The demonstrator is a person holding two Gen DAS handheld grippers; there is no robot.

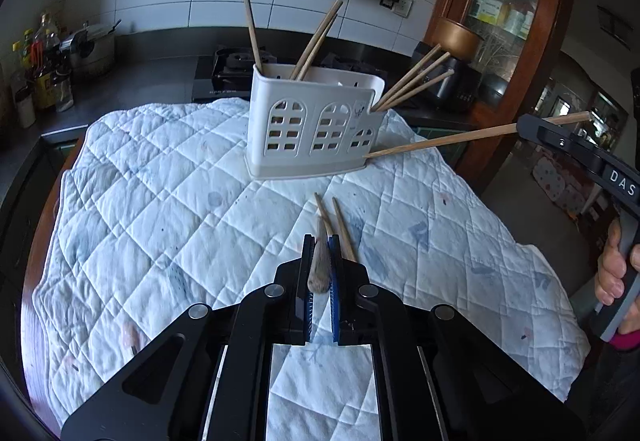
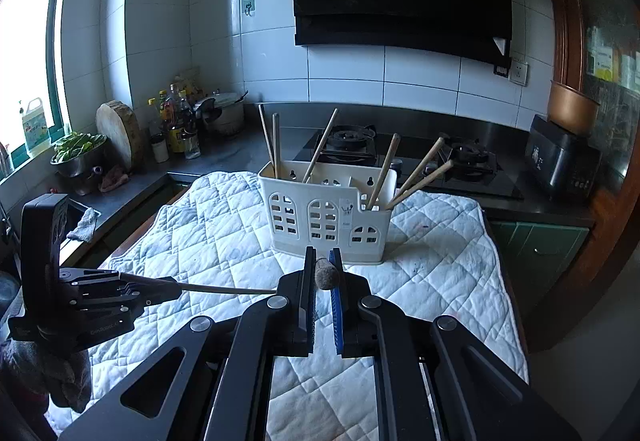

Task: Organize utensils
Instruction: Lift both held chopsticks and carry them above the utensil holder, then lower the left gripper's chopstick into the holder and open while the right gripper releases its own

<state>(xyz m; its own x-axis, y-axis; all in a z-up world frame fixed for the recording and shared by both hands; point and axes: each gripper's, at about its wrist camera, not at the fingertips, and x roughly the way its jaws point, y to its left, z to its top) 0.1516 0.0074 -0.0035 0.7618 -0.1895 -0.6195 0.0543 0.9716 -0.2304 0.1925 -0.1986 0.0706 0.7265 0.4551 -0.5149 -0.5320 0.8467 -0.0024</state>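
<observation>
A white slotted utensil holder (image 1: pixel 316 129) (image 2: pixel 328 217) stands on a quilted cloth (image 1: pixel 160 201) (image 2: pixel 224 233), with several wooden chopsticks leaning out of it. My left gripper (image 1: pixel 321 241) is shut on one chopstick (image 1: pixel 319 273), whose butt end points at the camera. Two more chopsticks (image 1: pixel 343 229) lie on the cloth just ahead of its fingers. In the left wrist view my right gripper (image 1: pixel 524 125) is shut on a long chopstick (image 1: pixel 440 141) whose tip nears the holder's right base. The right wrist view shows that grip (image 2: pixel 323 253) and my left gripper (image 2: pixel 172 287) low at the left.
A gas stove (image 2: pixel 352 139) and a dark counter run behind the cloth. Bottles (image 2: pixel 176 129), a pot (image 2: pixel 224 113) and a bowl of greens (image 2: pixel 78 153) stand at the left. A black appliance (image 2: pixel 560 161) and a wooden cabinet (image 1: pixel 500 21) are at the right. A hand (image 1: pixel 612 273) grips the right handle.
</observation>
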